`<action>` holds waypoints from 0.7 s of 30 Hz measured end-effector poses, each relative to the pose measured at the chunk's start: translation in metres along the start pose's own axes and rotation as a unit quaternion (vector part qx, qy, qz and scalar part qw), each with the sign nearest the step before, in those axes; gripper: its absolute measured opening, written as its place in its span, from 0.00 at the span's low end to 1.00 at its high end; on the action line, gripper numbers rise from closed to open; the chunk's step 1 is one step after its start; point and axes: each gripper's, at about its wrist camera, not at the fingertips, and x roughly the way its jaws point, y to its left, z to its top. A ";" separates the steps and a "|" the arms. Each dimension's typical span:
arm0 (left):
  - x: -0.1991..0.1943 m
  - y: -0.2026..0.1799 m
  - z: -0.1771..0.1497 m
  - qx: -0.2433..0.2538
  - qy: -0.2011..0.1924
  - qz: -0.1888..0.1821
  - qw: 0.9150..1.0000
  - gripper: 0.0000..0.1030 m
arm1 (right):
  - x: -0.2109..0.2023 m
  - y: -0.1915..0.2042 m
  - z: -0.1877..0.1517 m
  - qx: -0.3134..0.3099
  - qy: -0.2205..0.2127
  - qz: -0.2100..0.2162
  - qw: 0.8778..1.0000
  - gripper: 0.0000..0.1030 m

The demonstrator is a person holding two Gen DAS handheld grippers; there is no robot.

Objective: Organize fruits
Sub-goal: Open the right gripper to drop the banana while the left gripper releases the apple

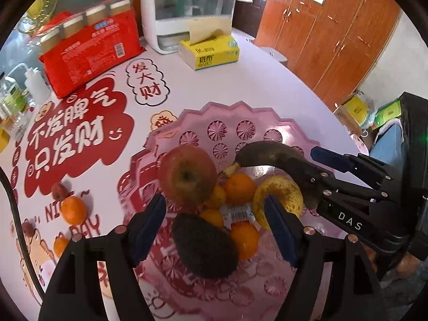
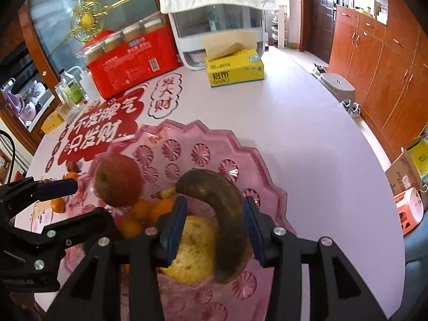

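Observation:
A pink plastic fruit bowl (image 1: 235, 117) (image 2: 203, 139) holds a red apple (image 1: 187, 175) (image 2: 119, 180), a dark avocado (image 1: 204, 246), several oranges (image 1: 239, 188), a yellow pear-like fruit (image 1: 279, 198) (image 2: 195, 251) and a brown overripe banana (image 1: 270, 153) (image 2: 224, 214). My left gripper (image 1: 214, 227) is open above the avocado and oranges, holding nothing. My right gripper (image 2: 215, 227) (image 1: 318, 165) is open, its blue pads (image 2: 176, 224) on either side of the banana with gaps. An orange (image 1: 73, 210) and two red dates (image 1: 60, 190) lie on the table left of the bowl.
At the table's back stand a red snack pack (image 1: 91, 53) (image 2: 133, 61), a yellow tissue box (image 1: 211, 50) (image 2: 234, 69), a white appliance (image 1: 187, 8) (image 2: 214, 21) and bottles (image 1: 34, 83). Wooden cabinets (image 1: 334, 40) line the right; a stool (image 2: 337, 85) and boxes (image 2: 412, 165) stand on the floor.

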 end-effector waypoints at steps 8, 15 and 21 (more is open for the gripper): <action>-0.045 0.010 -0.018 -0.011 -0.026 0.016 0.999 0.74 | -0.038 0.025 -0.009 -0.021 -0.029 0.022 0.999 0.43; -0.092 0.025 -0.039 -0.023 -0.055 0.027 0.998 0.76 | -0.073 0.052 -0.016 -0.040 -0.055 0.034 0.997 0.43; -0.134 0.048 -0.057 -0.035 -0.078 0.038 0.996 0.76 | -0.100 0.081 -0.020 -0.044 -0.078 0.034 0.995 0.43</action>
